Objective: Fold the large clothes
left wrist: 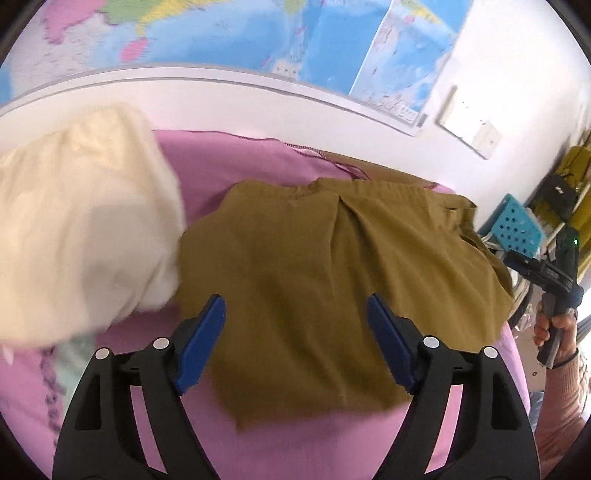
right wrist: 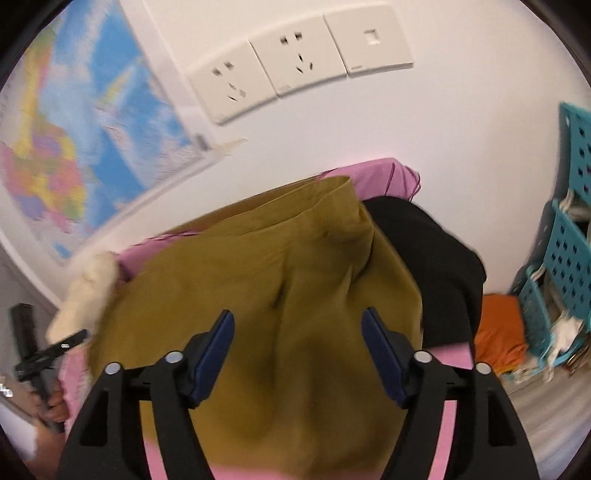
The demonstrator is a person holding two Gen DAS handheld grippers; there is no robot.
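An olive-brown garment (left wrist: pixel 317 280) lies spread on a pink sheet (left wrist: pixel 314 439). It also fills the middle of the right wrist view (right wrist: pixel 266 302). My left gripper (left wrist: pixel 295 325) is open and empty, hovering above the garment's near left part. My right gripper (right wrist: pixel 297 339) is open and empty above the garment's near edge. The right gripper also shows at the right edge of the left wrist view (left wrist: pixel 554 280), held in a hand. The left gripper shows at the left edge of the right wrist view (right wrist: pixel 48 354).
A cream fluffy garment (left wrist: pixel 77 229) lies left of the olive one. A black garment (right wrist: pixel 428 258) lies to its right, with an orange cloth (right wrist: pixel 498 332) beyond. Teal baskets (right wrist: pixel 569 251) stand on the right. A wall with a map (left wrist: pixel 221 33) and sockets (right wrist: pixel 288 62) is behind.
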